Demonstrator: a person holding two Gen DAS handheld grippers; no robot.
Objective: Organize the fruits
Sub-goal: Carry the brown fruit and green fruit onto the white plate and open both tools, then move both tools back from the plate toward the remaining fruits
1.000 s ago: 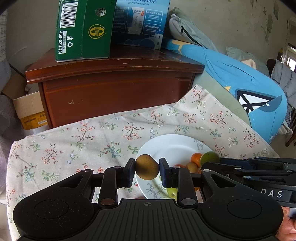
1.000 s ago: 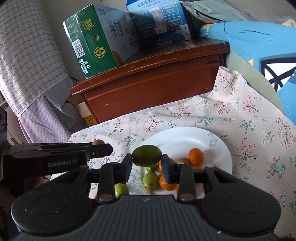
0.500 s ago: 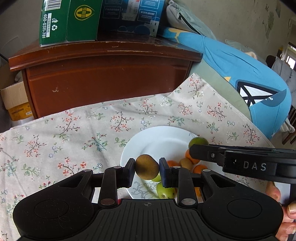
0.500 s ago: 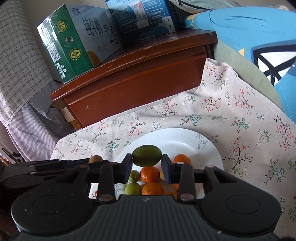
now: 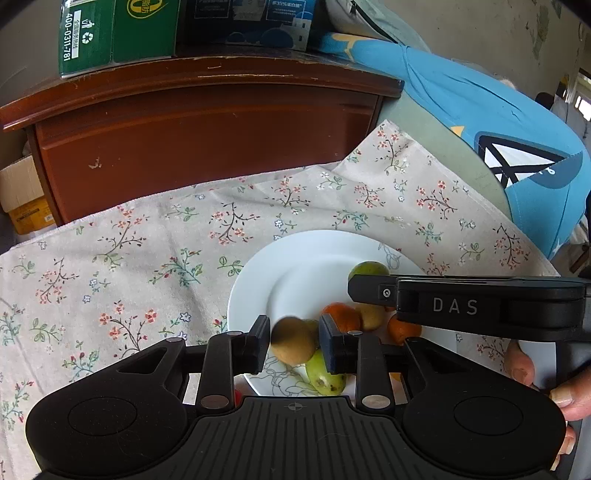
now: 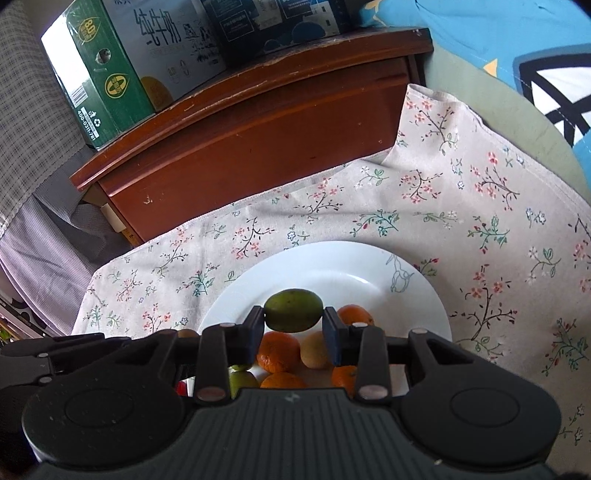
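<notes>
My left gripper (image 5: pixel 294 341) has opened a little; the brown kiwi (image 5: pixel 293 340) sits blurred between its pads, with a small gap on the left side, above the near part of the white plate (image 5: pixel 295 266). My right gripper (image 6: pixel 293 325) is shut on a green fruit (image 6: pixel 293 309) and holds it above the plate (image 6: pixel 332 266). The plate holds several oranges (image 6: pixel 279 349), a tan fruit (image 6: pixel 314 354) and small green fruits (image 5: pixel 325 374). The right gripper also crosses the left wrist view (image 5: pixel 369 290) with the green fruit (image 5: pixel 367 269) behind its tip.
The plate lies on a floral cloth (image 5: pixel 129 266). Behind stands a dark wooden cabinet (image 5: pixel 207 125) with a green carton (image 6: pixel 99 74) and a blue carton (image 5: pixel 251 22) on top. A blue cushion (image 5: pixel 498 129) lies to the right. A small red item (image 5: pixel 237 395) lies by the plate's near edge.
Both grippers have moved forward and down over the plate. The left jaws have widened and the kiwi now looks blurred and loose between them. The right gripper still holds the green fruit.
</notes>
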